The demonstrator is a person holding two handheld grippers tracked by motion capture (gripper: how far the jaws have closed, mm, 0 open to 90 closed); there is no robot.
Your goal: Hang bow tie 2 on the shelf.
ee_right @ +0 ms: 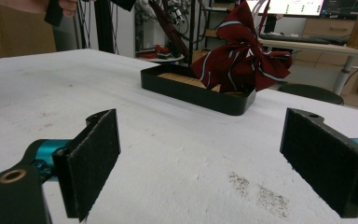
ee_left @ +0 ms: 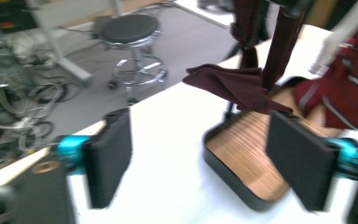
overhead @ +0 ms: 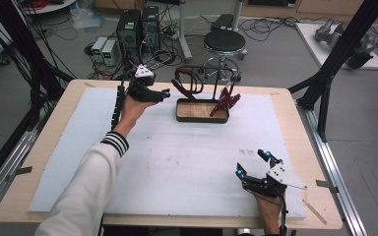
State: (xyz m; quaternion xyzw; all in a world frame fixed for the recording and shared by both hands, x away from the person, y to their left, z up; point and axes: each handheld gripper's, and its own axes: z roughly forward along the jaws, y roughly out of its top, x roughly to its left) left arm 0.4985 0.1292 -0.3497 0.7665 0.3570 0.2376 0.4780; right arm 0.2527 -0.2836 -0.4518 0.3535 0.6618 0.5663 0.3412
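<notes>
The left gripper view shows a plain maroon tie [ee_left: 235,84] hanging over the tray [ee_left: 242,154]; the right gripper view shows a striped tie [ee_right: 242,56]. Both tongs, left [overhead: 163,93] and right [overhead: 251,164], stand spread and hold nothing.

A light wooden table [overhead: 295,128] fills the middle of the high view. A white sheet [overhead: 177,157] covers most of its top, leaving bare wood along the edges. At upper centre, 1 black tray with a wooden floor [overhead: 199,110] sits directly on the sheet, a dark red cloth [overhead: 226,102] draped at its right end.

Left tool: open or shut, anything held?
Open. The left tool shows its pads wide apart with nothing between them, just short of the tray.
</notes>
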